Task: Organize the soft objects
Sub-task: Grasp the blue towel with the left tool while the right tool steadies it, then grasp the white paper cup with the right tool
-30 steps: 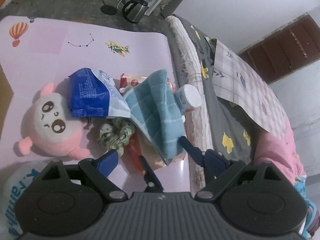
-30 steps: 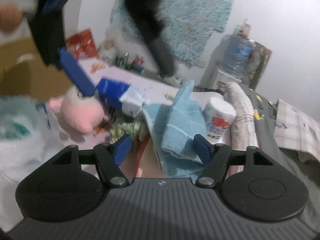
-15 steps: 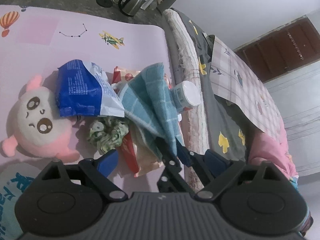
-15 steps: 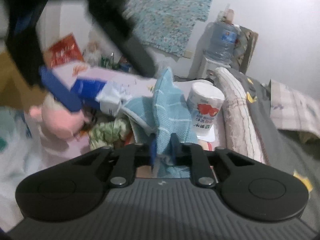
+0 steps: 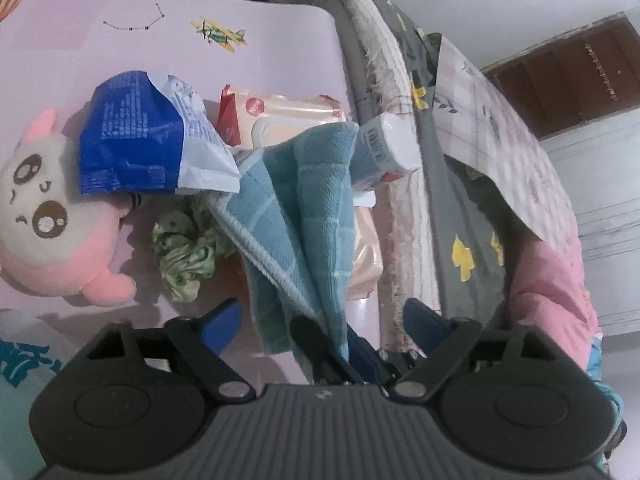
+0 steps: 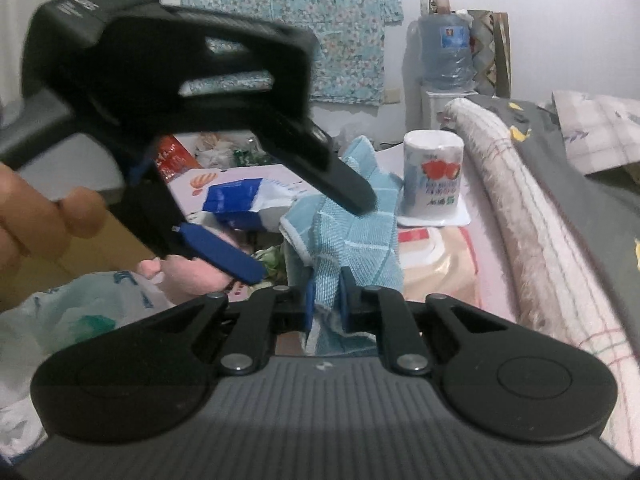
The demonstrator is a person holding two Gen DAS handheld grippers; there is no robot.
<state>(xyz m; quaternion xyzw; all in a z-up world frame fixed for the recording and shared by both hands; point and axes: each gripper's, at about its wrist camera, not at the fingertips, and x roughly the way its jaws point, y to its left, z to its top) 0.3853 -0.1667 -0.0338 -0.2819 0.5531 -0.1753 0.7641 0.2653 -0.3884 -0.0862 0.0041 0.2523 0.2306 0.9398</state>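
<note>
Towel [image 6: 352, 240] pinched in right gripper's [image 6: 325, 307] closed jaws.

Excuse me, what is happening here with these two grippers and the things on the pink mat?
A person is sorting soft things on a pink mat with two handheld grippers. The right gripper is shut on the blue towel and holds it up from the pile. The left gripper hangs over the towel, jaws closing, not pressing on it yet. A pink plush toy, a blue bag, a green scrunchie and a tissue roll lie around it.
</note>
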